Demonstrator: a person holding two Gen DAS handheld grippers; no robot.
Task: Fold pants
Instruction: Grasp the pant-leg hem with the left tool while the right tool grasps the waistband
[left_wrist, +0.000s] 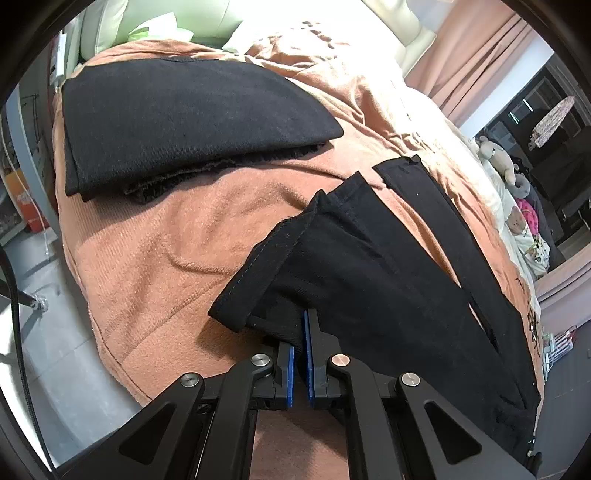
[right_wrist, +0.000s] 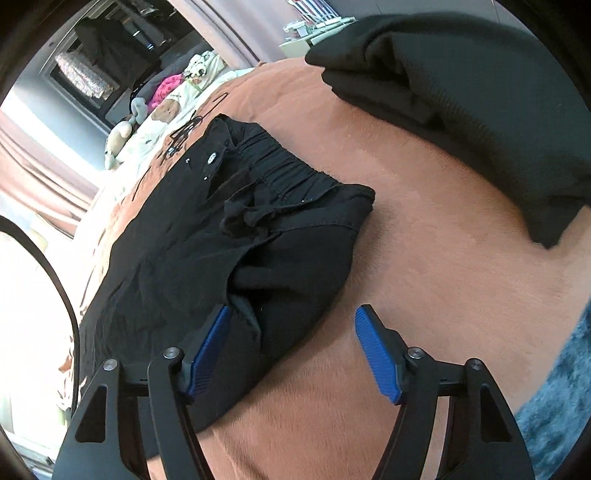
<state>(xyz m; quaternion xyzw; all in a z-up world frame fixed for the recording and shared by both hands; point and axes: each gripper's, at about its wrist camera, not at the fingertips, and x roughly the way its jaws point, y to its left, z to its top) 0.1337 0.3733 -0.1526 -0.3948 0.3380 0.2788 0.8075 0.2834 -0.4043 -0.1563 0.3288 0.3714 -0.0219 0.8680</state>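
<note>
Black pants (left_wrist: 369, 258) lie spread on an orange blanket (left_wrist: 166, 258), their legs running off to the right. My left gripper (left_wrist: 300, 325) is shut on the pants at a leg hem, with black cloth pinched between the blue pads. In the right wrist view the pants (right_wrist: 207, 229) show their gathered waistband (right_wrist: 295, 173) and a button. My right gripper (right_wrist: 291, 314) stands open low over the hip edge of the pants. Its left pad (right_wrist: 210, 339) is over the black cloth and its right pad (right_wrist: 376, 354) over bare blanket. Neither pad presses on anything.
A folded pile of black garments (left_wrist: 184, 122) lies on the blanket further back, also in the right wrist view as the pile (right_wrist: 461, 92). Pale green pillows (left_wrist: 166, 22) sit at the bed's head. Soft toys (right_wrist: 166, 107) line the far edge. A grey-blue rug (right_wrist: 554, 398) borders the bed.
</note>
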